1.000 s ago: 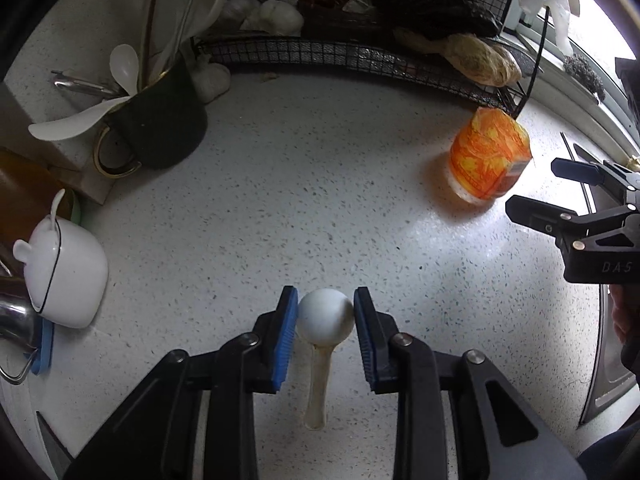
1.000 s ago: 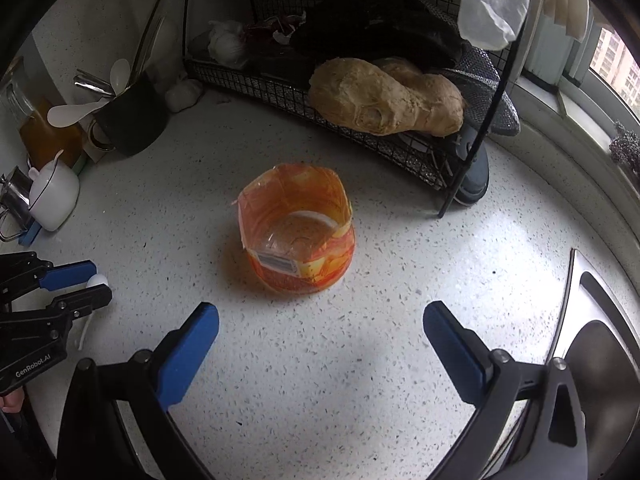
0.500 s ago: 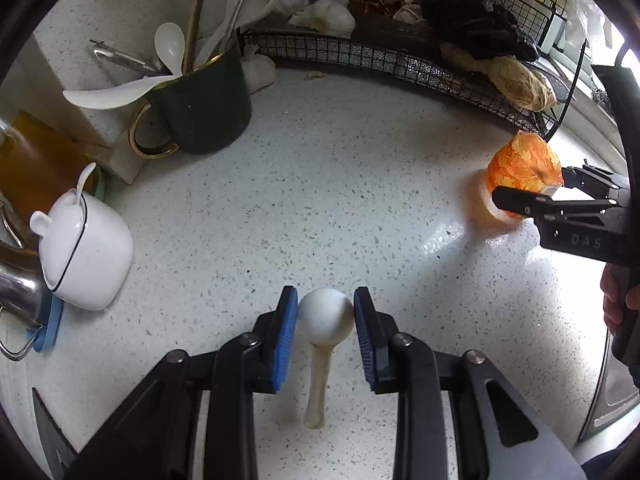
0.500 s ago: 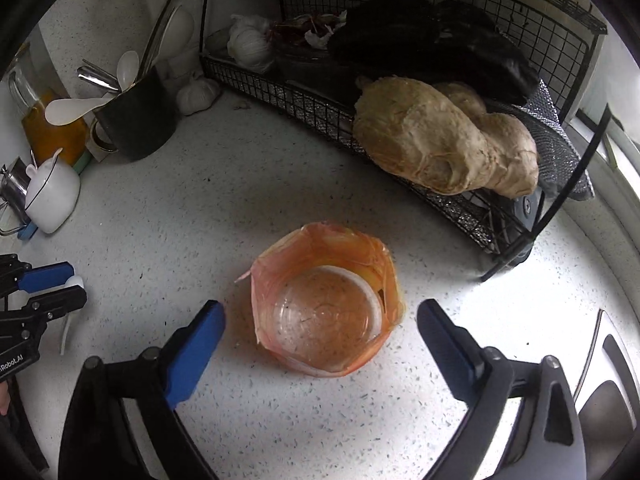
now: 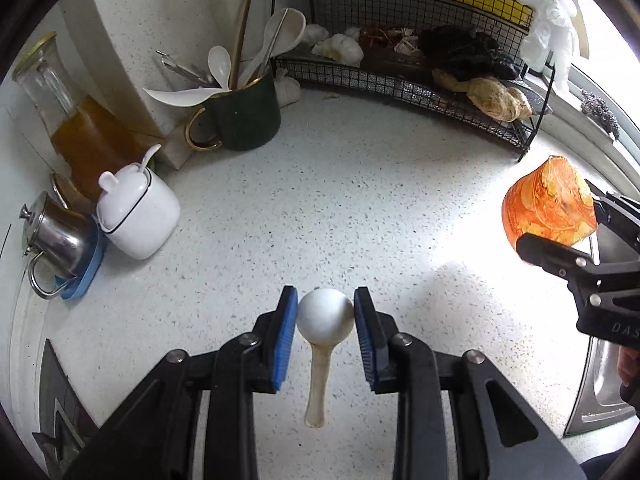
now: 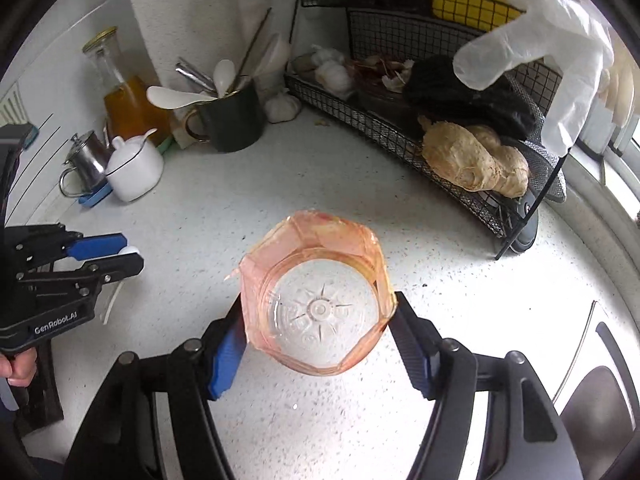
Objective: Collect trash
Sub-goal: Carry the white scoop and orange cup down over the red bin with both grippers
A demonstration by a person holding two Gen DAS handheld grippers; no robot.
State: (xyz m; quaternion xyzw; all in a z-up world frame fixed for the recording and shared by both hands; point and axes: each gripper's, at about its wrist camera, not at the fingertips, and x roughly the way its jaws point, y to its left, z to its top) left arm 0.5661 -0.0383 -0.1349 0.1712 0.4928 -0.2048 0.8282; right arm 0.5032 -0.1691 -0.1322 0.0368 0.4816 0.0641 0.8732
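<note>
A white plastic spoon (image 5: 325, 318) hangs bowl-up between the blue pads of my left gripper (image 5: 326, 295), which is shut on the bowl; the handle points down, clear of the speckled counter (image 5: 360, 208). An orange-wrapped clear plastic cup (image 6: 320, 312) is lifted off the counter, squeezed out of round between the pads of my right gripper (image 6: 318, 307), whose jaws are closing on it. The left wrist view shows the cup (image 5: 548, 204) at far right in the right gripper (image 5: 576, 226). The left gripper (image 6: 116, 257) shows at the left of the right wrist view.
A dark mug of utensils (image 5: 244, 120), a white lidded pot (image 5: 136, 216), a steel jug (image 5: 56, 236) and a glass carafe (image 5: 76, 128) line the back left. A wire rack (image 5: 420, 84) with ginger and garlic fills the back right. A sink edge (image 6: 600, 380) lies right.
The right gripper moved up to the orange cup, closed on it and lifted it off the counter. The left gripper rose and pulled back with the spoon still held.
</note>
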